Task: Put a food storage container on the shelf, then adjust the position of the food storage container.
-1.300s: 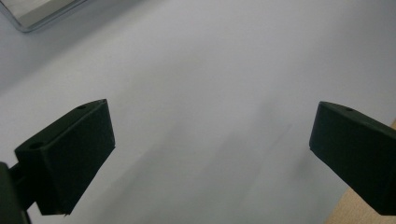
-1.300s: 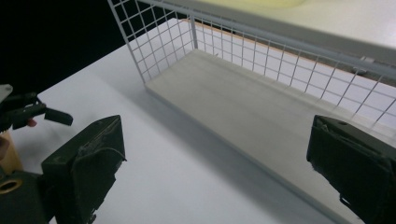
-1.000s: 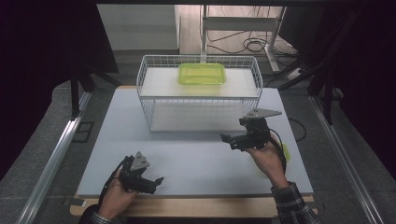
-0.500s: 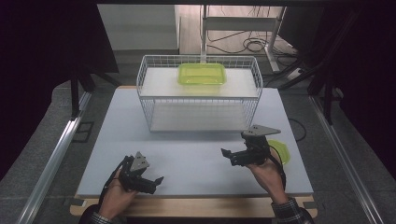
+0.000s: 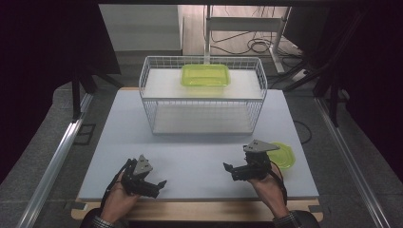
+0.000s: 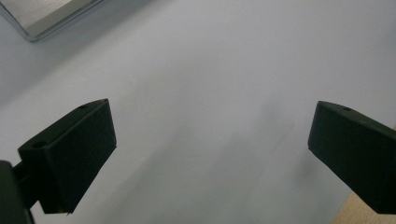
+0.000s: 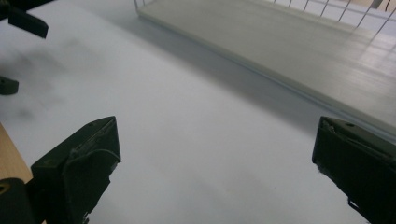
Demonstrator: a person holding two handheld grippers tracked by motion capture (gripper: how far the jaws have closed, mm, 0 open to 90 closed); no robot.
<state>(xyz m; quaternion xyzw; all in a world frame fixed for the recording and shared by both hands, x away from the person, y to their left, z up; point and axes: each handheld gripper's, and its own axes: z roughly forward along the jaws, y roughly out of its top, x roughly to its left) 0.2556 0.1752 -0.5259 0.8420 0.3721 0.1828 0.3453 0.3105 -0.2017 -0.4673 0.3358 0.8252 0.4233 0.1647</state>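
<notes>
A white wire basket rack [image 5: 202,95] stands at the back of the table, with a yellow-green plastic container [image 5: 205,75] on its upper shelf. A yellow-green round lid [image 5: 283,155] lies on the table at the right, just behind my right hand. My right gripper [image 5: 229,169] hovers low near the front edge, open, with nothing between its jaws [image 7: 215,163]. My left gripper [image 5: 159,186] rests near the front left, also open and empty [image 6: 210,154]. The rack's lower shelf [image 7: 299,51] runs across the far side of the right gripper view.
The pale grey table top [image 5: 190,156] lies bare between the two grippers and the rack. A wooden strip [image 5: 199,211] borders the front edge. A metal rail [image 5: 57,161] runs along the left side, and cables [image 5: 256,45] lie on the floor behind.
My right gripper has drawn back from near the rack toward the front edge and dropped lower. The left gripper has stayed put.
</notes>
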